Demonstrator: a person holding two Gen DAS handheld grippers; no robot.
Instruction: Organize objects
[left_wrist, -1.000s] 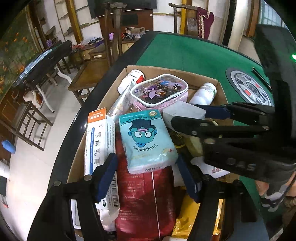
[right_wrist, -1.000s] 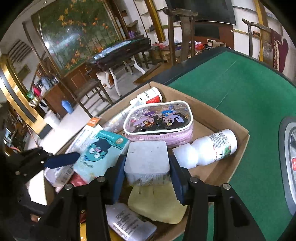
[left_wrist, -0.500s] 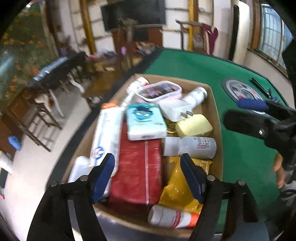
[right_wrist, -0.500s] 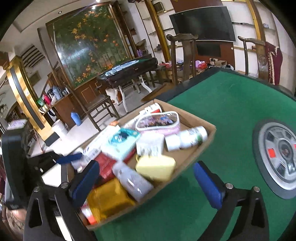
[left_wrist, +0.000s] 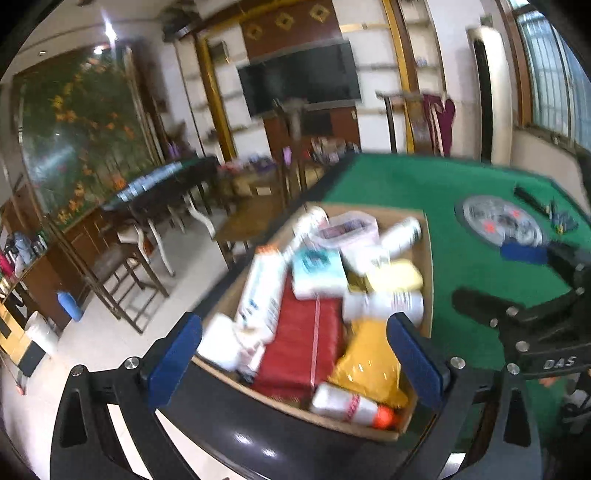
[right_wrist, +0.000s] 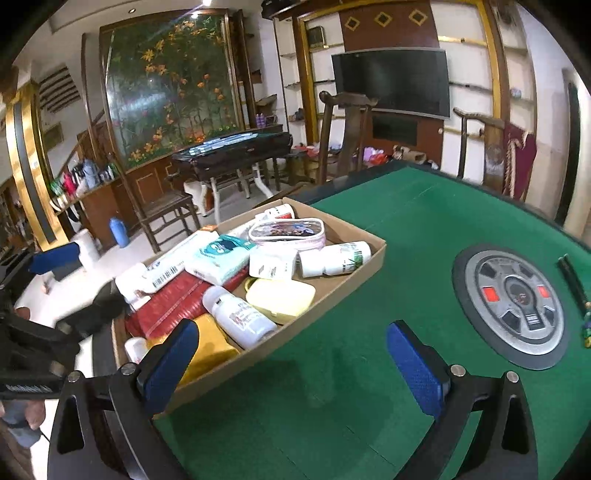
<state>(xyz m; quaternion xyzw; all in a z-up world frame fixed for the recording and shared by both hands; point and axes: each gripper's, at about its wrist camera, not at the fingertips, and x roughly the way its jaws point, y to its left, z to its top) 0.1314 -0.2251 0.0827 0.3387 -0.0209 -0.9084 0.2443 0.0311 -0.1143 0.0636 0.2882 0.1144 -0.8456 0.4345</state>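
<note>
An open cardboard box (right_wrist: 354, 280) sits on the green table near its left edge, filled with toiletries. In it lie a teal tissue pack (right_wrist: 219, 258), a white block (right_wrist: 271, 264), a pink cartoon pouch (right_wrist: 286, 230), a yellow case (right_wrist: 280, 297), white bottles and a red pack (left_wrist: 306, 343). My left gripper (left_wrist: 291, 343) hovers short of the box's near end; its jaws are opening and nothing is between them. Over the green felt beside the box, my right gripper (right_wrist: 290, 343) is open and holds nothing.
A round grey control panel (right_wrist: 515, 304) is set in the table's middle, with a black stick (right_wrist: 572, 277) beyond it. Wooden chairs (right_wrist: 343, 136) stand at the far edge. A dark side table (right_wrist: 232, 147) stands on the floor to the left.
Both grippers have drawn back and up from the box. The right one let go of the white block, which now lies in the box. The left jaws spread wider.
</note>
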